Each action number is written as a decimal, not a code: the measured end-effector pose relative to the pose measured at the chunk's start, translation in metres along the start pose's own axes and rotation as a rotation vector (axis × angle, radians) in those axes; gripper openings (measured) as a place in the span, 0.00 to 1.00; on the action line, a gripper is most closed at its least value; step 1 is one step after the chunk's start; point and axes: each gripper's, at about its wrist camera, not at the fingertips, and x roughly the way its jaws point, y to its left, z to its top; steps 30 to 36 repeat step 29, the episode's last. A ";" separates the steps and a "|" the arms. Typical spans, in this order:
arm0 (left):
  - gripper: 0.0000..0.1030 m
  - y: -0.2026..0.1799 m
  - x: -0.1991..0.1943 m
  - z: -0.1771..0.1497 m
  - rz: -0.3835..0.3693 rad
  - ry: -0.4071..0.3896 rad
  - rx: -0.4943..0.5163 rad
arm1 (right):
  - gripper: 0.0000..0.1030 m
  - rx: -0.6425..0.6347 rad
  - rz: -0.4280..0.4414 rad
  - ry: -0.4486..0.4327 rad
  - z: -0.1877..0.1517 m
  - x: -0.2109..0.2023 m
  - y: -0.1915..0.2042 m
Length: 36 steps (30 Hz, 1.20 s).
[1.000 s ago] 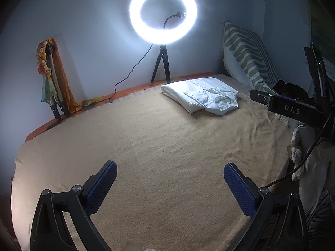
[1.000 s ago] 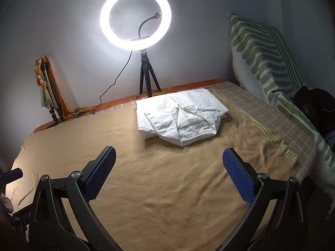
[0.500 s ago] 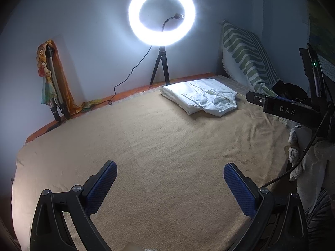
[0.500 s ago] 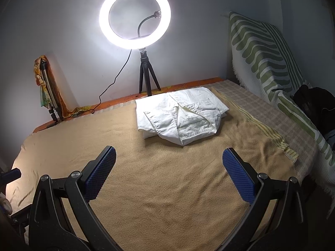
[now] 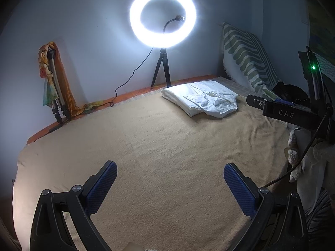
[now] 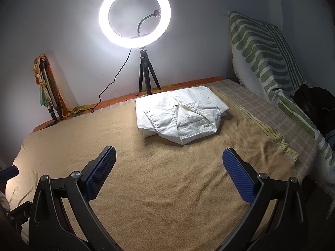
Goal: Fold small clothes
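Observation:
A folded white garment [image 5: 202, 100] lies at the far right of a tan blanket [image 5: 159, 146]. In the right wrist view the garment [image 6: 182, 116] sits straight ahead on the blanket [image 6: 167, 188], with its collar and a label facing me. My left gripper [image 5: 170, 185] is open and empty, low over the near part of the blanket, far from the garment. My right gripper [image 6: 169, 172] is open and empty, a short way in front of the garment. The back of the right gripper [image 5: 286, 110] shows at the right of the left wrist view.
A lit ring light on a small tripod [image 6: 135, 14] stands behind the garment against the wall, with its cable trailing left. A folded tripod with a coloured scarf [image 6: 47, 83] leans at the far left. A green striped cloth [image 6: 266, 58] hangs at the right beside dark items [image 6: 314, 102].
Both grippers have drifted slightly; the garment sits a little lower and nearer in each view. Both stay open and empty. The garment has not moved on the blanket.

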 end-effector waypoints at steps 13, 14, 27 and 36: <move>1.00 0.001 -0.002 0.000 0.004 -0.006 0.003 | 1.00 0.003 0.001 0.005 0.000 0.003 -0.002; 1.00 0.001 -0.003 0.000 0.006 -0.006 0.004 | 1.00 0.003 0.002 0.005 0.000 0.003 -0.002; 1.00 0.004 -0.004 -0.002 -0.033 -0.013 0.000 | 1.00 -0.001 0.003 0.010 -0.003 0.005 -0.002; 1.00 0.005 -0.005 -0.002 -0.030 -0.015 0.001 | 1.00 -0.002 0.003 0.009 -0.003 0.006 -0.003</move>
